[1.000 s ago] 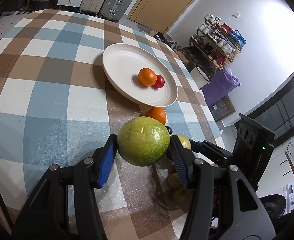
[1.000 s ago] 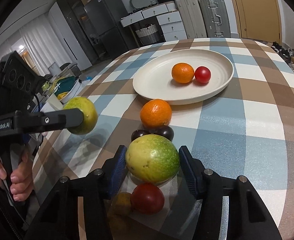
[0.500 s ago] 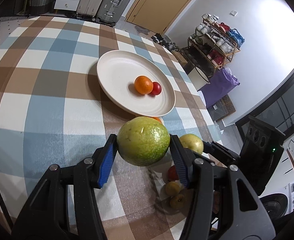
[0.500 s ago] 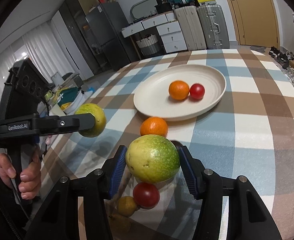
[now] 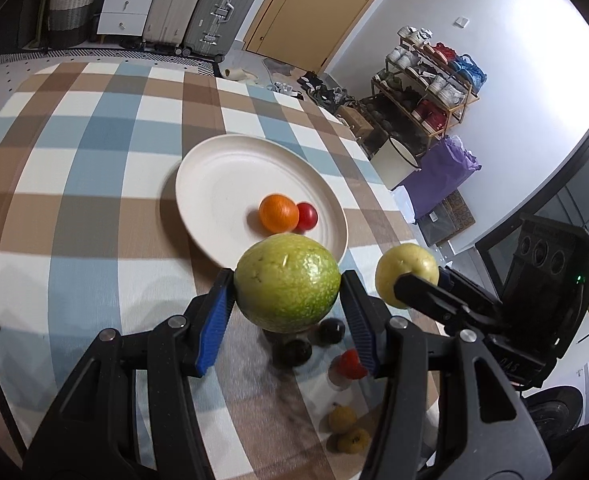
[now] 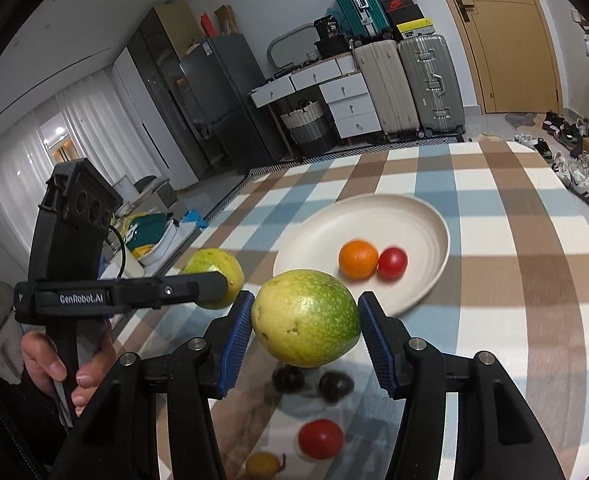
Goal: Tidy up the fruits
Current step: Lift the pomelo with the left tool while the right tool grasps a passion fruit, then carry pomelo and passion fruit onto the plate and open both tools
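My left gripper is shut on a green-yellow passion fruit, held above the checked table. My right gripper is shut on a second green-yellow passion fruit, also in the air; it shows in the left wrist view. The left gripper's fruit shows in the right wrist view. A white plate beyond both holds an orange and a red tomato. Under the grippers lie two dark plums, a red tomato and small yellow fruits.
The table has a blue, brown and white checked cloth. Its right edge drops to the floor by a shoe rack. Suitcases and drawers stand beyond the far edge. A hand holds the left gripper's handle.
Both grippers have risen with their passion fruits and the table fruits now lie lower in view. The loose orange near the plate is now hidden behind the held fruits.
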Demonstrator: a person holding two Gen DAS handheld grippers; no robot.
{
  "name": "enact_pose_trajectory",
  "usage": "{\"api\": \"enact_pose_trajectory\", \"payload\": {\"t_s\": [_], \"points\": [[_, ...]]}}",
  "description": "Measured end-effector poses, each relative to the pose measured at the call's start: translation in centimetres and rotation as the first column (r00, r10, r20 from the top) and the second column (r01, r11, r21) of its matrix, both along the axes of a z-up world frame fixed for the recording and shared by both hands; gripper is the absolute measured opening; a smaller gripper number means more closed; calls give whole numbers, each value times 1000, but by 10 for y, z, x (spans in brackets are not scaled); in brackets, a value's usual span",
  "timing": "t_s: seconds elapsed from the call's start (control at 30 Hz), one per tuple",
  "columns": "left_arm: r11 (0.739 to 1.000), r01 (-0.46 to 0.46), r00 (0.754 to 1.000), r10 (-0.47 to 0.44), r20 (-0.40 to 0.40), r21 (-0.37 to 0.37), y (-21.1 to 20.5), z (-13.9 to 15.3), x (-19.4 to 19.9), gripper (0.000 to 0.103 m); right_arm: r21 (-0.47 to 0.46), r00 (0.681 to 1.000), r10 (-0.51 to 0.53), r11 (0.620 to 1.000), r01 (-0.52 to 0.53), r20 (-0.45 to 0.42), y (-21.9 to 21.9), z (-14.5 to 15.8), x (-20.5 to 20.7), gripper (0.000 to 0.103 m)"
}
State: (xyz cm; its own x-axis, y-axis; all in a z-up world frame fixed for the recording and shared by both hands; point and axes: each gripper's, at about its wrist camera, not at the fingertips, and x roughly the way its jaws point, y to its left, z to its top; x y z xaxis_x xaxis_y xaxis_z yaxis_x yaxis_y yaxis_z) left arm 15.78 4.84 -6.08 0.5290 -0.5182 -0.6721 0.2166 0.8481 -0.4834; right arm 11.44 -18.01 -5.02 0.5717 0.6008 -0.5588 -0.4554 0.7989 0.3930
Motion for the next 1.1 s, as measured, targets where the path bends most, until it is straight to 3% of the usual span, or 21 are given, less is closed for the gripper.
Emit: {"api": "enact_pose_trajectory", "payload": {"t_s": [0.27, 0.63, 1.1], "points": [[1000, 4, 1000, -4, -4, 8, -4, 5, 34, 51, 42, 1000, -17, 999, 18, -26, -8, 1, 37, 54], [1000, 2, 1000, -2, -16, 26, -3, 2, 78, 51, 32, 1000, -23, 999, 24, -15, -6, 9, 79, 54], [999, 10, 999, -8, -38, 51, -7, -11, 129, 51, 3, 998, -28, 1000, 28, -65, 7, -11, 135, 54]]}}
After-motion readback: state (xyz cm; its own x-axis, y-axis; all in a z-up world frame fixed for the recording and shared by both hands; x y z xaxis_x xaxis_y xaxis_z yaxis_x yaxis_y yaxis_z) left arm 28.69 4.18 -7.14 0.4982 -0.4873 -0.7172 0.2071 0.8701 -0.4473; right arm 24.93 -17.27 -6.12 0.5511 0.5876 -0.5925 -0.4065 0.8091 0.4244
